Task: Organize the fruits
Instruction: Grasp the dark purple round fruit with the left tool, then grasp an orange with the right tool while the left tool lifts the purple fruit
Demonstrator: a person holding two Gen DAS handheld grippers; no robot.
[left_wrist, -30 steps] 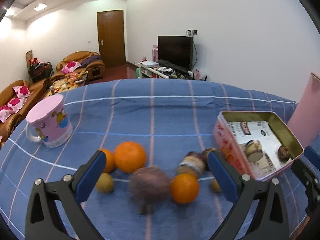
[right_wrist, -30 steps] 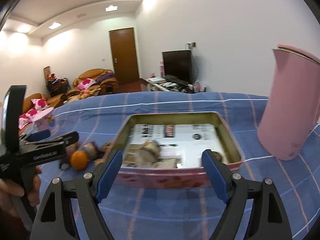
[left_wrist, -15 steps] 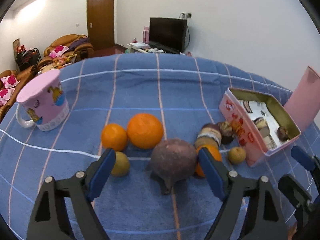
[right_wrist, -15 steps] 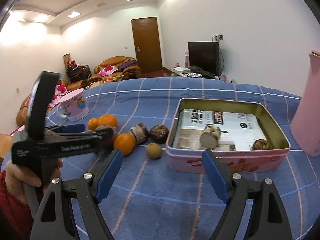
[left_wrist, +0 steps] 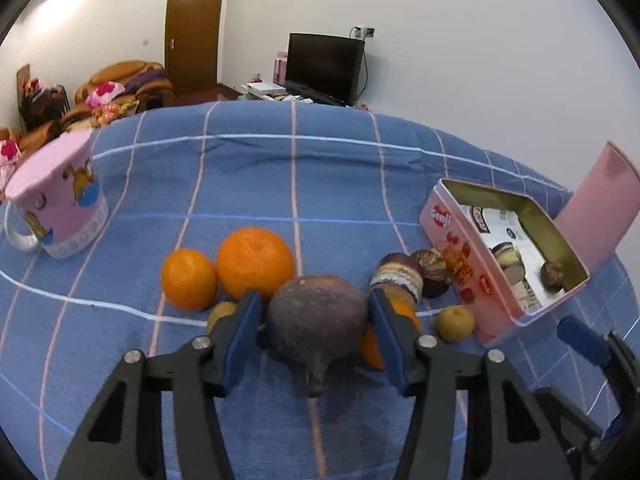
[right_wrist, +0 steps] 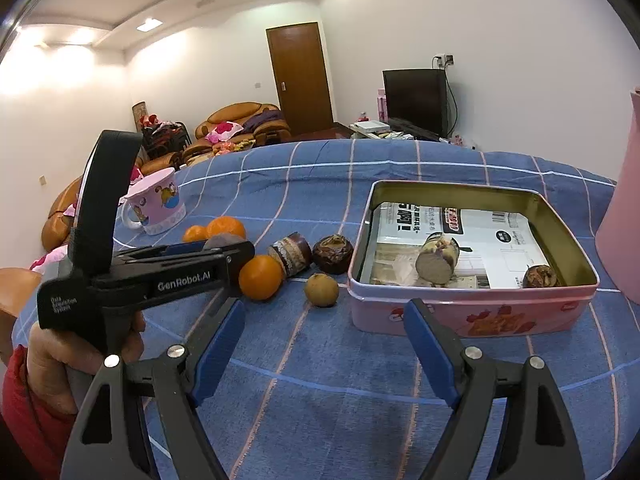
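The left hand-held gripper point(left_wrist: 316, 322) is closing around a dark purple-brown round fruit point(left_wrist: 316, 320) that sits on the blue checked surface point(left_wrist: 240, 184). Its blue pads point(left_wrist: 244, 332) flank the fruit closely; whether they press it yet is hard to tell. Two oranges point(left_wrist: 256, 262) lie just behind on the left, and a third orange point(right_wrist: 260, 277) sits beside the right pad. The right hand-held gripper point(right_wrist: 324, 346) hangs wide and empty just in front of the pink tin point(right_wrist: 472, 320), which holds a cut brown piece point(right_wrist: 434, 266) and a small dark fruit point(right_wrist: 540, 276). A small brown fruit point(right_wrist: 321, 289) lies near the tin.
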